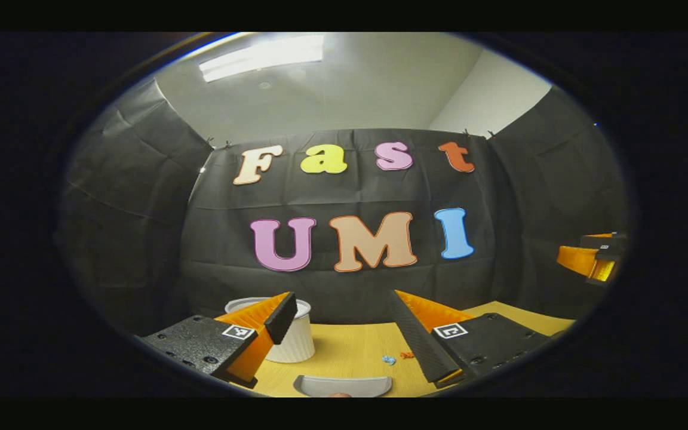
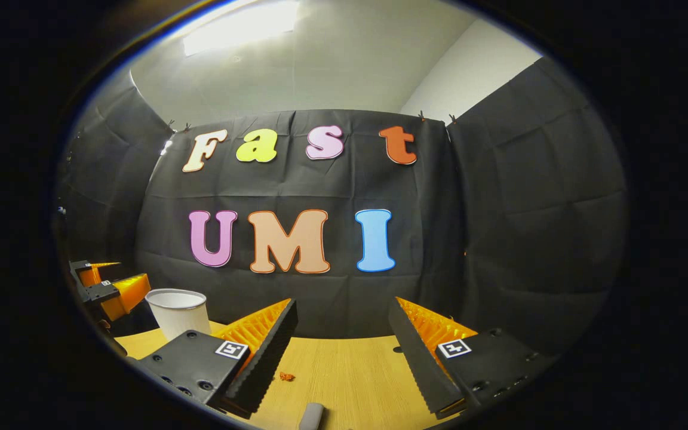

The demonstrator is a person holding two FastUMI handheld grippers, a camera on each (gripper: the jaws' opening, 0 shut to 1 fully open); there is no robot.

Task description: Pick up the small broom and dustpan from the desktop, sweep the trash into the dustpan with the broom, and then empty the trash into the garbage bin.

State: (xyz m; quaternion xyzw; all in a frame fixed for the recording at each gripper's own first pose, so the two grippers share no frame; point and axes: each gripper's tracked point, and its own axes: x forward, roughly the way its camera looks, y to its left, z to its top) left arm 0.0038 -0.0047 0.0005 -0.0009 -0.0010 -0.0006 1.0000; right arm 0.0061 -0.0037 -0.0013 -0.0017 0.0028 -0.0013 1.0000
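Left gripper: I read the fingers as spread wide, with nothing between them, held above the surface. Nearest, at 6 o'clock in the left gripper view, the grey dustpan lies on the wood, directly below the gap. Just beyond it, toward 5 o'clock, sit the blue scrap and the orange scrap, close together. At 7 o'clock, partly behind the left finger, stands the white garbage bin. Farther off at 3 o'clock I see the other gripper's orange fingers.

Right gripper: also spread and empty. At 6 o'clock in the right gripper view a grey rounded tip shows; I judge it to be the broom handle, but cannot confirm.

Hazards, as I judge them: neither tool is picked up yet. A descent that is too steep may push the dustpan into the scraps and scatter them. A wide sweep on the left side may tip the bin.
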